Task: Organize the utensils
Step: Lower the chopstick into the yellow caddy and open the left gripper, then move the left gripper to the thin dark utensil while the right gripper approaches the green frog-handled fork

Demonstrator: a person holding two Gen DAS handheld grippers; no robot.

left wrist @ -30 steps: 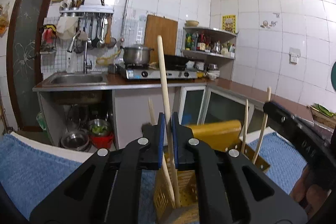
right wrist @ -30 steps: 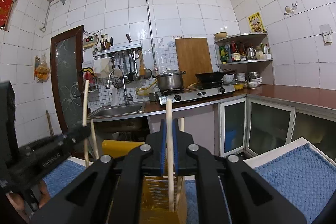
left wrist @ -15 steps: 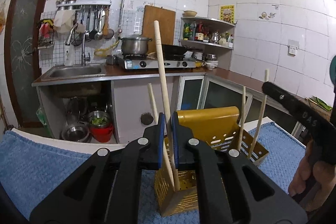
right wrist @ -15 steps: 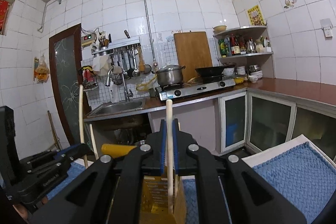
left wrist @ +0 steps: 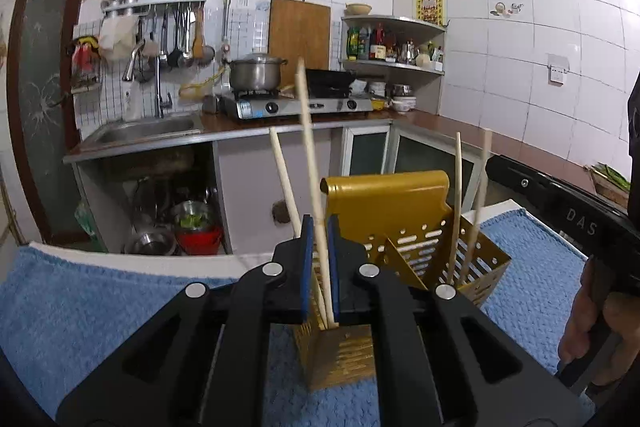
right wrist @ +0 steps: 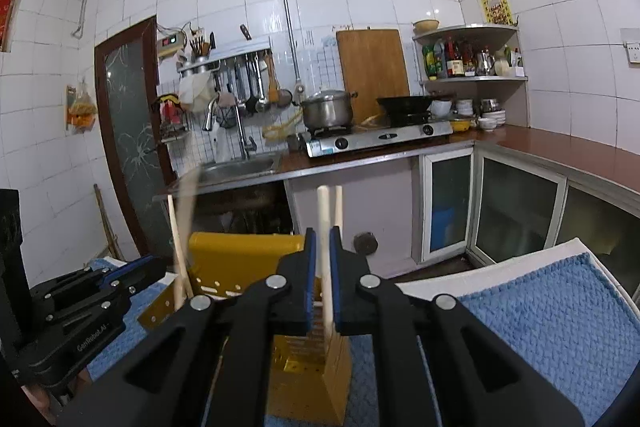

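Your left gripper (left wrist: 319,263) is nearly closed, its blue pads clamped on a pale chopstick (left wrist: 310,155) that rises tilted above the fingers; the lower end sits in the yellow utensil holder (left wrist: 384,211) directly below and ahead. Your right gripper (right wrist: 322,279) stands just as narrow around a second chopstick (right wrist: 323,227), upright between the pads, tip down in that holder (right wrist: 240,255) on the blue towel (right wrist: 540,311).

Left wrist: looked forward past its fingers, close above the yellow holder (left wrist: 404,223).
Right wrist: likewise.
Shared: holder, kitchen counter (right wrist: 560,151).
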